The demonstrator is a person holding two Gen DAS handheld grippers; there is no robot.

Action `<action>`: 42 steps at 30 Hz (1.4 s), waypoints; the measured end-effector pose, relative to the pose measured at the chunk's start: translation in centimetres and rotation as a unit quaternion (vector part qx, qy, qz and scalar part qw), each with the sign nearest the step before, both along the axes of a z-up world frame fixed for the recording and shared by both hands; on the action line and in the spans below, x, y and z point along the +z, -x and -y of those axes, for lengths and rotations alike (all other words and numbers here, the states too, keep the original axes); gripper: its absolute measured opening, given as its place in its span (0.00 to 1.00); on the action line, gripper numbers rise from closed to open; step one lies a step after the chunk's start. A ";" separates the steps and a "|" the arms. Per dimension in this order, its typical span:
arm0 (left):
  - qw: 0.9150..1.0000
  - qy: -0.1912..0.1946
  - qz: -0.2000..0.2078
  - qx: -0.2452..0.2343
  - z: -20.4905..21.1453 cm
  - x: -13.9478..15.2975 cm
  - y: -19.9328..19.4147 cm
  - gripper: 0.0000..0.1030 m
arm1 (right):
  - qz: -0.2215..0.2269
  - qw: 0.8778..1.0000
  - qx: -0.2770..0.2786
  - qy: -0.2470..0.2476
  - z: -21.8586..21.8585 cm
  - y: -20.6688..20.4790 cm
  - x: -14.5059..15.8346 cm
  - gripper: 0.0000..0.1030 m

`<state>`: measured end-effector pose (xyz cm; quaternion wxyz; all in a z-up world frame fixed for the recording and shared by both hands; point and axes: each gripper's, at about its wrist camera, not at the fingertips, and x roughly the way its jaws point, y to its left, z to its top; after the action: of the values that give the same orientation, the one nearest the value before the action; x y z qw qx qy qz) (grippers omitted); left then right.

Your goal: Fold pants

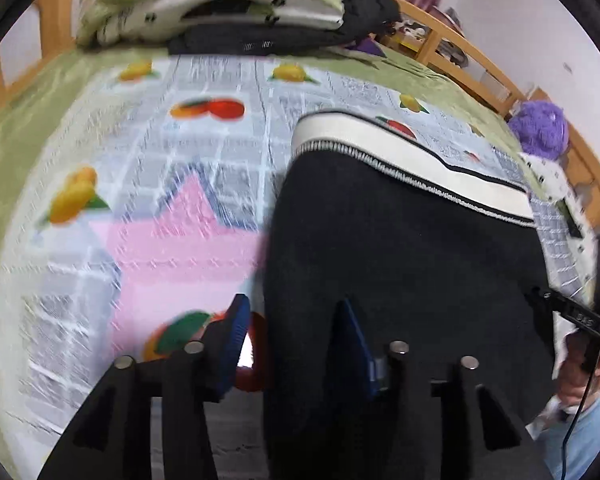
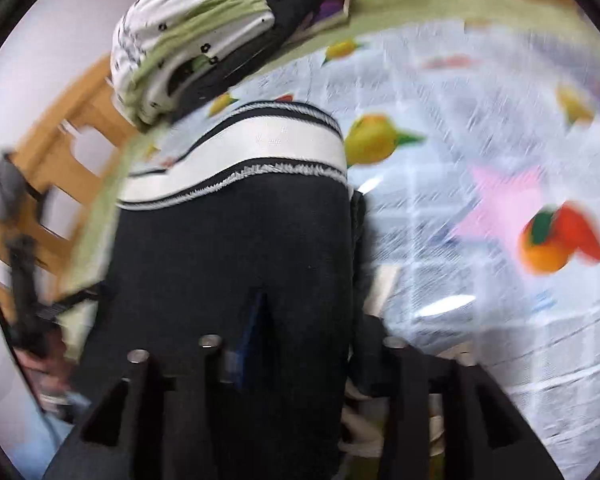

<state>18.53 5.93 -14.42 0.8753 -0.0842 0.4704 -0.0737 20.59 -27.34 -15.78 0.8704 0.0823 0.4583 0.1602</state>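
Black pants (image 1: 400,248) with a white striped waistband (image 1: 404,148) lie over a bed with a fruit-print sheet (image 1: 140,160). My left gripper (image 1: 292,328) has its blue-padded fingers (image 1: 236,336) spread wide, with the pants' left edge draped between them and over the right finger. In the right wrist view the same pants (image 2: 236,248) and waistband (image 2: 260,140) fill the centre. My right gripper (image 2: 300,344) straddles the pants' right edge; one blue pad (image 2: 252,328) pokes through a fold, the other finger is hidden by cloth. Both views are motion-blurred.
A pile of folded green-and-white bedding (image 1: 212,4) and dark clothes (image 1: 360,4) sits at the head of the bed. A wooden bed rail (image 1: 480,68) runs along the side, with a purple plush (image 1: 540,128) beside it. The other hand-held gripper (image 1: 580,320) shows at right.
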 end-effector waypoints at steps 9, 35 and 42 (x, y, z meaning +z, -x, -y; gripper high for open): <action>0.997 0.033 0.061 0.036 -2.7 1.5 0.1 0.63 | 0.076 0.997 -0.015 0.015 -0.1 -1.3 4.6 0.45; 0.997 -0.007 0.071 -0.037 -0.9 2.1 2.8 0.63 | 0.016 0.997 -0.074 -0.012 3.0 -3.9 3.0 0.44; 0.990 -0.086 0.080 -0.074 -0.9 2.2 10.5 0.63 | 0.044 0.996 -0.044 0.064 2.1 5.3 4.2 0.44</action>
<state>8.06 6.87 -12.23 0.9062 0.0325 0.4084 -0.1046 15.30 -29.48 -11.56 0.8995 0.0394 0.4245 0.0958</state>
